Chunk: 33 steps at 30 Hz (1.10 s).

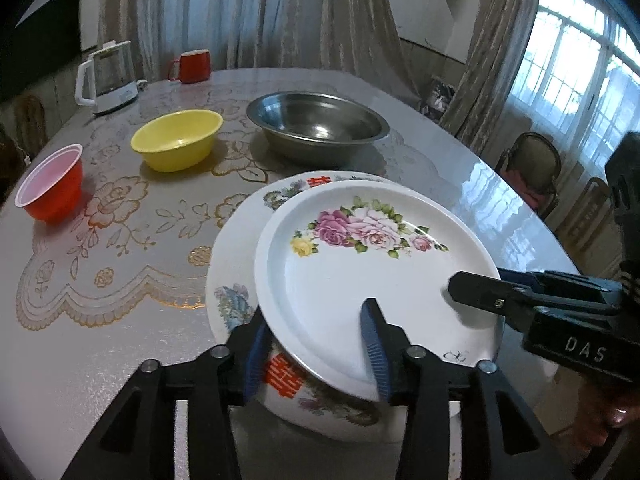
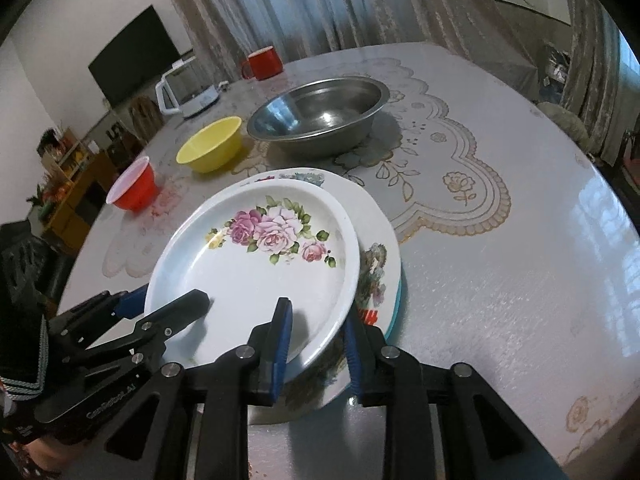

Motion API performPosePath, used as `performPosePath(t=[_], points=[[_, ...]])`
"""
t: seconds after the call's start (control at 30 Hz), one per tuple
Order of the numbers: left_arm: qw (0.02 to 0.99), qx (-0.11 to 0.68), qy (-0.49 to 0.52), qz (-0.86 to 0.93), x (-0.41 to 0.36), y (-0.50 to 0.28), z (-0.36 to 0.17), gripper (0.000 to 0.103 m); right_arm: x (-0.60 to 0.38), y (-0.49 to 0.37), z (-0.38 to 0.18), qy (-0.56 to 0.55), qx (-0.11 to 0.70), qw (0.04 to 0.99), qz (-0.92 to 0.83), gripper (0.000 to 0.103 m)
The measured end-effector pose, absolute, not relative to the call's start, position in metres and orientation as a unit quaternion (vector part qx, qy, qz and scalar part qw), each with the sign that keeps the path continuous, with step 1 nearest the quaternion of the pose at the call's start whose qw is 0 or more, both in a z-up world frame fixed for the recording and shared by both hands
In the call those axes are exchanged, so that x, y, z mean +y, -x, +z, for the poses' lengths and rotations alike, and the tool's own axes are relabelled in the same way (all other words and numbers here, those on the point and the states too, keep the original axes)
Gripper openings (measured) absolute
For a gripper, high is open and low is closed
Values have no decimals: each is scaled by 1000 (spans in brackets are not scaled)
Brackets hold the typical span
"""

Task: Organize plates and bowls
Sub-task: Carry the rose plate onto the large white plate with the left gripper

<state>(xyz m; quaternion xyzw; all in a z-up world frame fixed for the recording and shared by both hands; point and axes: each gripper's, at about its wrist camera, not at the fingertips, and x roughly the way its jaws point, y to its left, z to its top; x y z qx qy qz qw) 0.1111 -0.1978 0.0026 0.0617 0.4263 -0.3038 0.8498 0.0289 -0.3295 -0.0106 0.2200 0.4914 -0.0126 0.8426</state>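
A white plate with pink roses lies tilted on a larger patterned plate with red characters at the near table edge. My left gripper straddles the rose plate's near rim, one pad under the rim and one over the plate's floor, with a wide gap and no pad pressing. My right gripper straddles the rim at the plate's other side, jaws also apart. Each gripper shows in the other's view, the right gripper and the left gripper. A teal rim peeks out under the stack.
Behind the plates stand a steel basin, a yellow bowl and a red bowl. A kettle and a red mug stand at the far edge. Chairs flank the table's right side.
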Motion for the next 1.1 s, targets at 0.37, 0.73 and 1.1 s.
performPosePath(t=[0.37,0.73,1.1], points=[[832,463,-37,-303,-197,-124,6,50,-327,-43,-9,-192,518,833,-20,35],[828,469,-37,-305,-194,-119,9,48,-331,-49,-9,-208,520,828,-35,35],[847,441,-59,-291,-198,-118,8,48,-329,-44,-5,-208,505,837,-40,36]])
